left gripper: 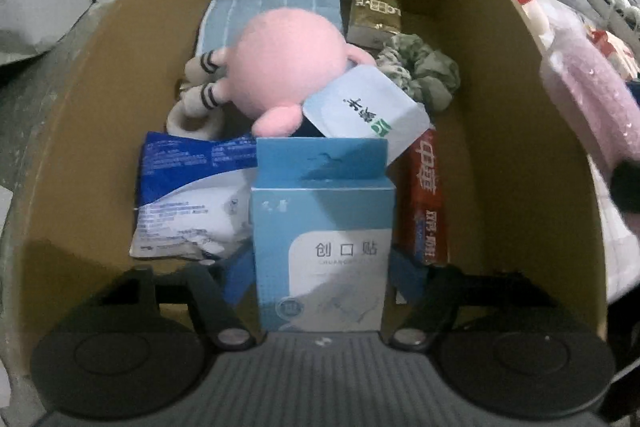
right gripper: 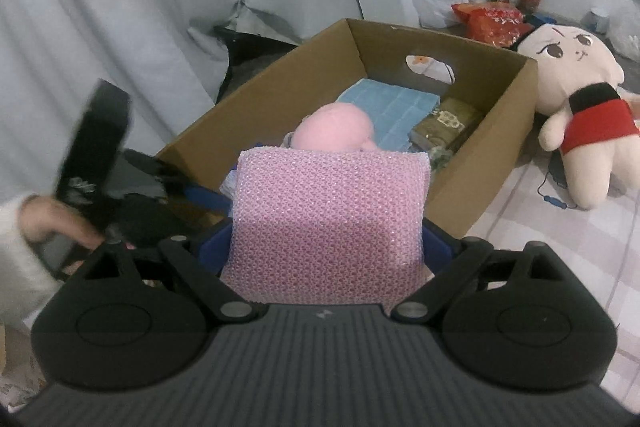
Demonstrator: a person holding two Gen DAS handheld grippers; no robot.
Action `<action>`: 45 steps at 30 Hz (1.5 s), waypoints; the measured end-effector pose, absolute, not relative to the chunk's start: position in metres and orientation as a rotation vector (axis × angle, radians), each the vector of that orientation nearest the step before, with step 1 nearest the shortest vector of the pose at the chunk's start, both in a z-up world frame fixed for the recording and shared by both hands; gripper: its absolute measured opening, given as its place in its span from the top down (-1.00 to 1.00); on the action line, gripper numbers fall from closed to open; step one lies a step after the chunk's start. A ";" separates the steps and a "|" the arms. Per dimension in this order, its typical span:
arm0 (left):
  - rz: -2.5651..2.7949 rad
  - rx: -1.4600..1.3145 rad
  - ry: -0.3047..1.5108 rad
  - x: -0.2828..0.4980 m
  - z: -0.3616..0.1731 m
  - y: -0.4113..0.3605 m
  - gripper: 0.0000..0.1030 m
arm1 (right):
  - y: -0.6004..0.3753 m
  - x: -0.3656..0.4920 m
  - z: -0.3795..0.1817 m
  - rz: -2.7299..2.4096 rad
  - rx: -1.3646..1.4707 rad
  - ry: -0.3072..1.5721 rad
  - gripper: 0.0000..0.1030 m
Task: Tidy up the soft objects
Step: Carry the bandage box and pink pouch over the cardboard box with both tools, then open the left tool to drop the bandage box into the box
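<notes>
My left gripper [left gripper: 322, 267] is shut on a light blue band-aid box [left gripper: 322, 227] and holds it upright inside the cardboard box [left gripper: 100, 115]. Behind it lie a pink plush [left gripper: 288, 67], a blue cloth [left gripper: 272, 7], a green scrunchie [left gripper: 424, 75], a white-blue pouch [left gripper: 184, 203], a white packet [left gripper: 368, 107] and a red toothpaste box [left gripper: 428, 195]. My right gripper [right gripper: 326, 239] is shut on a pink knitted pad [right gripper: 328, 215] and holds it above the cardboard box's [right gripper: 500, 131] near corner. The pad also shows at the right edge of the left wrist view [left gripper: 592, 99].
A large cream doll in a red outfit [right gripper: 576, 99] lies on the bed to the right of the box. Bags and bottles [right gripper: 492, 11] stand on the floor behind. A gold packet [left gripper: 374, 15] lies at the box's far end. The other hand with its gripper [right gripper: 92, 155] is at left.
</notes>
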State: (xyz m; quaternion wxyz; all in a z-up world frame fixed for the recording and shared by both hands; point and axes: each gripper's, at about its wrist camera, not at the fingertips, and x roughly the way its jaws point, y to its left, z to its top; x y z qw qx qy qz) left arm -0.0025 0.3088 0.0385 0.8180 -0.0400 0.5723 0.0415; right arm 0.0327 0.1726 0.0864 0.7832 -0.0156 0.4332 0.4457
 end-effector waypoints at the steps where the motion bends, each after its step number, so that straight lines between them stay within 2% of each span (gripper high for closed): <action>1: 0.082 -0.116 1.221 0.000 0.033 0.311 -0.38 | 0.172 0.033 0.086 0.960 -0.032 0.940 -0.81; 6: -0.027 0.087 1.315 -0.003 0.037 0.282 -0.39 | 0.169 0.036 0.084 0.956 -0.048 0.940 -0.82; 8: -0.013 0.072 1.372 0.009 0.038 0.281 -0.39 | 0.169 0.038 0.081 0.946 -0.049 0.946 -0.82; 14: -0.019 0.088 1.520 0.047 -0.013 0.274 -0.42 | 0.168 0.037 0.078 0.955 -0.040 0.949 -0.82; 17: -0.010 0.115 1.480 0.046 0.000 0.275 -0.74 | 0.170 0.035 0.080 0.964 -0.054 0.935 -0.83; 19: 0.015 0.156 1.451 0.036 0.014 0.274 -0.73 | 0.170 0.032 0.083 0.967 -0.068 0.923 -0.83; 20: 0.025 0.176 1.429 0.029 0.022 0.274 -0.58 | 0.170 0.031 0.084 0.971 -0.072 0.920 -0.84; 21: 0.021 0.176 1.415 0.023 0.029 0.275 -0.31 | 0.171 0.030 0.085 0.974 -0.073 0.919 -0.84; 22: 0.011 0.147 1.411 0.019 0.035 0.278 -0.12 | 0.172 0.029 0.085 0.975 -0.072 0.919 -0.84; 24: -0.012 0.031 1.424 0.014 0.041 0.290 0.73 | 0.174 0.028 0.086 0.974 -0.077 0.920 -0.84; 25: -0.008 -0.013 1.426 0.014 0.040 0.296 0.88 | 0.173 0.026 0.086 0.974 -0.080 0.920 -0.84; 26: 0.010 -0.031 1.430 0.016 0.036 0.300 0.93 | 0.175 0.026 0.086 0.972 -0.087 0.922 -0.84; 29: 0.019 -0.062 1.452 0.025 0.017 0.306 0.93 | 0.182 0.024 0.086 0.971 -0.114 0.929 -0.84; 31: 0.011 -0.081 1.450 0.030 0.019 0.309 0.79 | 0.190 0.022 0.086 0.980 -0.140 0.930 -0.84; 33: 0.023 -0.088 1.439 0.026 0.027 0.314 0.57 | 0.201 0.019 0.088 1.001 -0.165 0.931 -0.84; 38: 0.149 -0.154 1.177 -0.032 0.099 0.348 0.49 | 0.252 0.014 0.083 1.107 -0.297 0.953 -0.84; 42: 0.300 -0.241 0.959 -0.080 0.150 0.376 0.43 | 0.318 0.018 0.061 1.141 -0.317 1.114 -0.84; 45: 0.356 -0.301 0.876 -0.102 0.165 0.388 0.40 | 0.360 0.017 0.046 1.113 -0.315 1.225 -0.87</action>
